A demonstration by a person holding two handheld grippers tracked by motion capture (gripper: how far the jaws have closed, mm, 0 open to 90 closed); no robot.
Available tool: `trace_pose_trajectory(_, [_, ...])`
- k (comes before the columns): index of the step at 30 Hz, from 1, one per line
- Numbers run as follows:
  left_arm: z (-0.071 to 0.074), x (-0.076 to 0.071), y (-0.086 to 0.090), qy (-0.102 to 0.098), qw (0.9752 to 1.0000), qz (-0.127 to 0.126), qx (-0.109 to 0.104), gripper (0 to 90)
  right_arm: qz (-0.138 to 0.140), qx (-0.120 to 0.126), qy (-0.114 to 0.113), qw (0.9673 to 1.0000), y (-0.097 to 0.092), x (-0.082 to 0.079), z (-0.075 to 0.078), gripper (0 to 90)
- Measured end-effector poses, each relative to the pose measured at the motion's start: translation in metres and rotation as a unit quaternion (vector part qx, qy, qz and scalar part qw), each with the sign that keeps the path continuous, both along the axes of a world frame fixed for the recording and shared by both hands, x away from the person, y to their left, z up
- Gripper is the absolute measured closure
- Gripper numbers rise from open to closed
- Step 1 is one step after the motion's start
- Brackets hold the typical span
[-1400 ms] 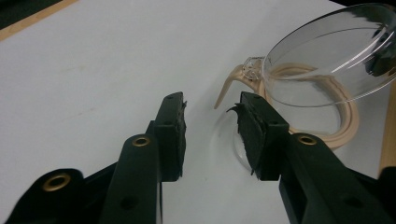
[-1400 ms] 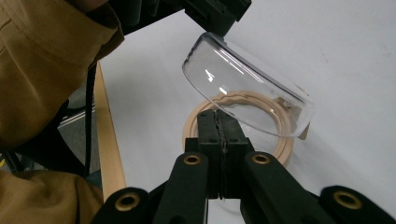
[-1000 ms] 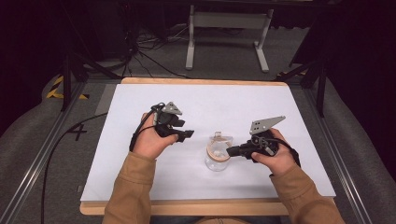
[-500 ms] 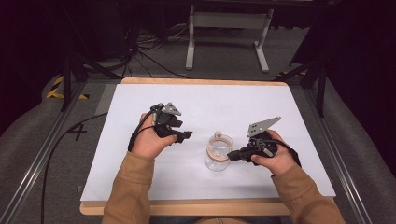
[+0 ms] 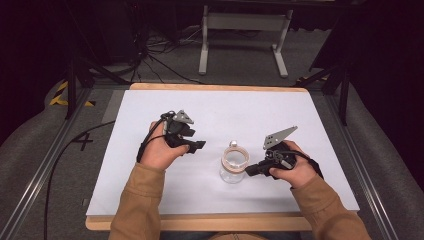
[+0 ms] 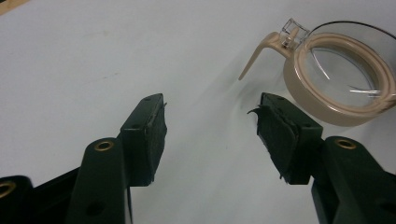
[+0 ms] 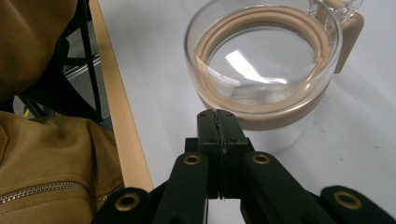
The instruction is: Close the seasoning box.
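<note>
**Tongs flank the glass jar at mid-counter**

We see a clear glass jar point(image 5: 234, 165) with a beige band and clasp standing upright on the white counter point(image 5: 310, 125), between our two hands. Our left tongs point(image 6: 211, 122) hover just beside its clasp, jaws spread wide, gripping nothing. Our right tongs point(image 7: 218, 117) are clenched tight, pads pressed together on nothing, tips right up against the jar's beige band.

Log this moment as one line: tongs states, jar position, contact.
left tongs: open, beside jar, apart | right tongs: shut, empty, tips at jar's tan band | glass jar: upright on white table, clasp lid on
</note>
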State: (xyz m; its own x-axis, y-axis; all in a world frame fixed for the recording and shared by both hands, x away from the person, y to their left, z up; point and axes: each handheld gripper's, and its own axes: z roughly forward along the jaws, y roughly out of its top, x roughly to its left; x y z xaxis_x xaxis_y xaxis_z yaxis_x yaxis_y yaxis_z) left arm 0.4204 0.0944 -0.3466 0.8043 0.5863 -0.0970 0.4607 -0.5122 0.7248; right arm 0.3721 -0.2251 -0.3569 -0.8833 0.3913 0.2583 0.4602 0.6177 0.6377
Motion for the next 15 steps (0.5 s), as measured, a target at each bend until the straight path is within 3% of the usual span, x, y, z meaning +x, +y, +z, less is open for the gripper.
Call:
trace_pose_trajectory(9, [0.001, 0.000, 0.001, 0.001, 1.0000, 0.000, 0.003, 42.4, 0.002, 0.003, -0.007, 1.0000, -0.003, -0.001, 0.005, 90.0])
trace_pose_trajectory(12, [0.000, -0.002, 0.003, -0.003, 0.9999, 0.007, -0.007, 41.9, -0.003, 0.021, -0.027, 0.9994, -0.008, -0.002, 0.014, 89.6])
trace_pose_trajectory(15, [0.001, -0.005, 0.007, -0.004, 0.9999, 0.013, -0.010, 41.5, -0.017, 0.042, -0.046, 0.9979, -0.014, 0.000, 0.021, 80.1])
